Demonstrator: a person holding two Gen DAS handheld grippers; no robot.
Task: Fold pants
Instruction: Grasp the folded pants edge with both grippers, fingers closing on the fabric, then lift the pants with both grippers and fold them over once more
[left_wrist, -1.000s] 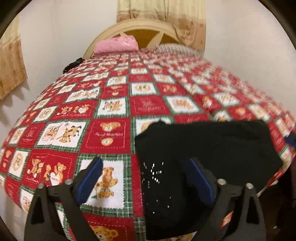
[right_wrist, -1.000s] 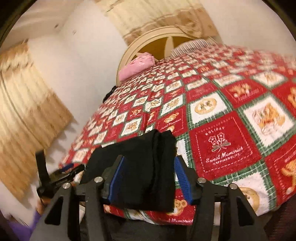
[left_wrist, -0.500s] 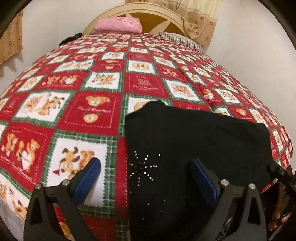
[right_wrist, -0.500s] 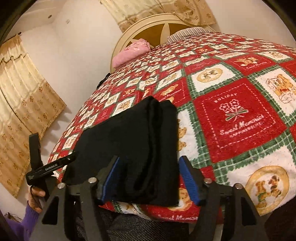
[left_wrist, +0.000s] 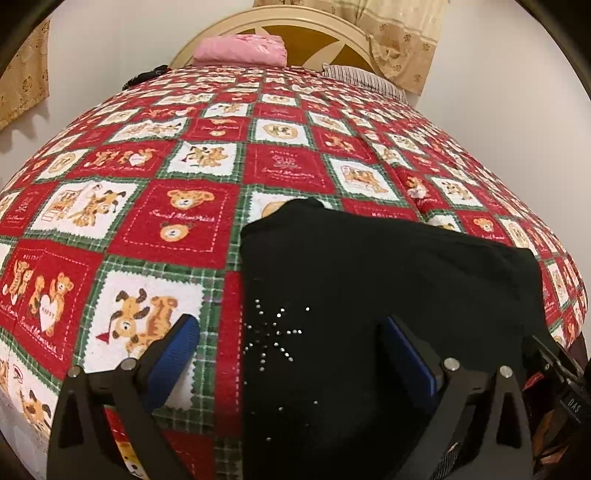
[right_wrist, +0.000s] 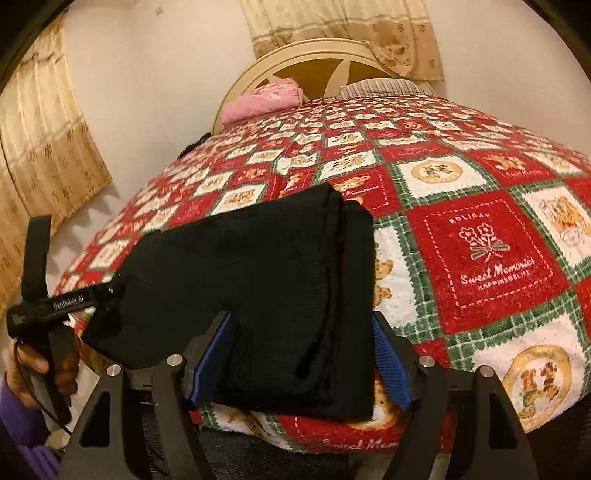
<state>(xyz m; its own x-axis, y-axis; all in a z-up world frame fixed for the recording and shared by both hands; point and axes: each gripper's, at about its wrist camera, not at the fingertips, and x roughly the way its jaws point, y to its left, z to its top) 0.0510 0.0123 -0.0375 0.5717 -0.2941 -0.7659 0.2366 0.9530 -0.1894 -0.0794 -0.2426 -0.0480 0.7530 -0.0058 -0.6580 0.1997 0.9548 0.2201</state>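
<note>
The pants (left_wrist: 388, 280) lie at the near edge of the bed (left_wrist: 207, 184), a compact black slab, several layers stacked, with a sparkly star motif facing up toward the left side. In the right wrist view the stacked folds show clearly along the right side of the bundle (right_wrist: 258, 280).

Left gripper (left_wrist: 291, 354) hovers low over the left end of the pants, jaws spread wide, nothing between them: one finger over the quilt, the other over black cloth. Right gripper (right_wrist: 299, 354) sits at the other end, jaws also released and straddling the folded edge, gripping nothing that I can see.

By my read, the folding is nearly done or done; this looks like the let-go or a final tidy. If one more fold is wanted, the next move calls for both claws to pinch the near edge, catching all the layers, and carry it over evenly. Otherwise just a clean retreat without snagging the cloth. Pink pillow (left_wrist: 240, 50) sits untouched at the far headboard.
</note>
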